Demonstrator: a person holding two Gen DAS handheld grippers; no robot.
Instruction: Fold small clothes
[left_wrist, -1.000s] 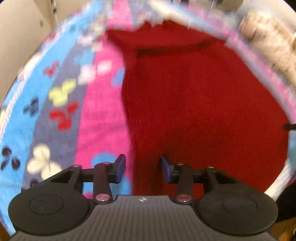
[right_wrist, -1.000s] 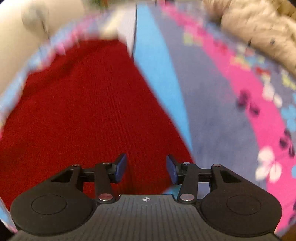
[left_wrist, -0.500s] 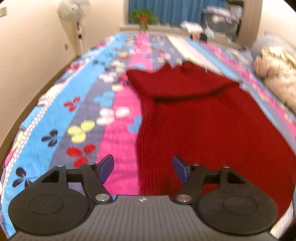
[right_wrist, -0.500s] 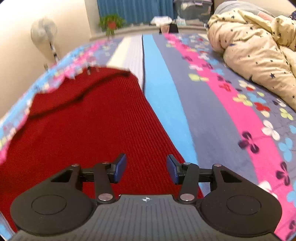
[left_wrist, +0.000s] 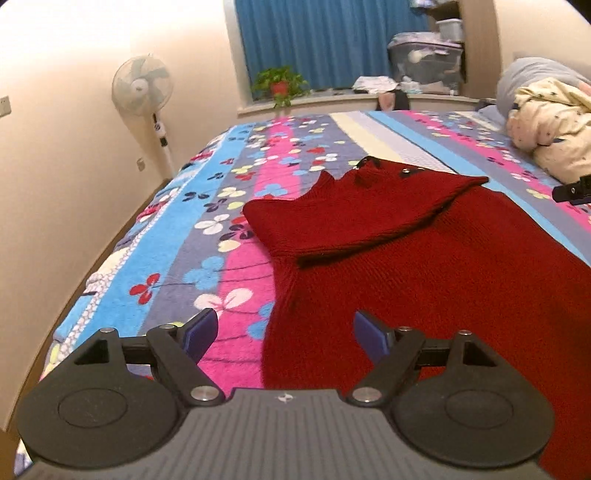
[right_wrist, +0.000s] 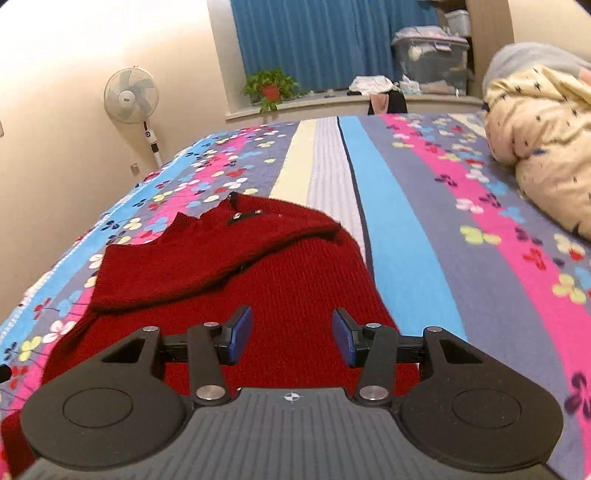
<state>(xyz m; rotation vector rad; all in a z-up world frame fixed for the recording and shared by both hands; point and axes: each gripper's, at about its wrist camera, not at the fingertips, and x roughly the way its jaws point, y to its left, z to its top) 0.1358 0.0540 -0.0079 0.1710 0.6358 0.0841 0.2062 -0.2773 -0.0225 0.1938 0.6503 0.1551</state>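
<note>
Sweater (left_wrist: 424, 266) half-folded on bedspread (left_wrist: 177, 236)
L gripper (left_wrist: 284, 332) jaws opening, nothing betw them; R gripper (right_wrist: 291, 334) parted, empty, above near hem.

Sweater (left_wrist: 443, 266): dark red knit, ribbed texture, small dark bits w/ shiny dots at the neck. Bed cover (left_wrist: 236, 221): long stripes of sky blue, grey-purple, hot pink, cream & pale grey, w/ clover-type flowers in white, yellow, red, blue, navy. Quilt (right_wrist: 535, 147): cream w/ small dark marks. Curtain (left_wrist: 325, 40): deep blue. Fan (left_wrist: 142, 86): white. Plant (right_wrist: 269, 86): green leaves, red pot. Walls cream. Gripper pads (right_wrist: 240, 334) blue, bodies black.
</note>
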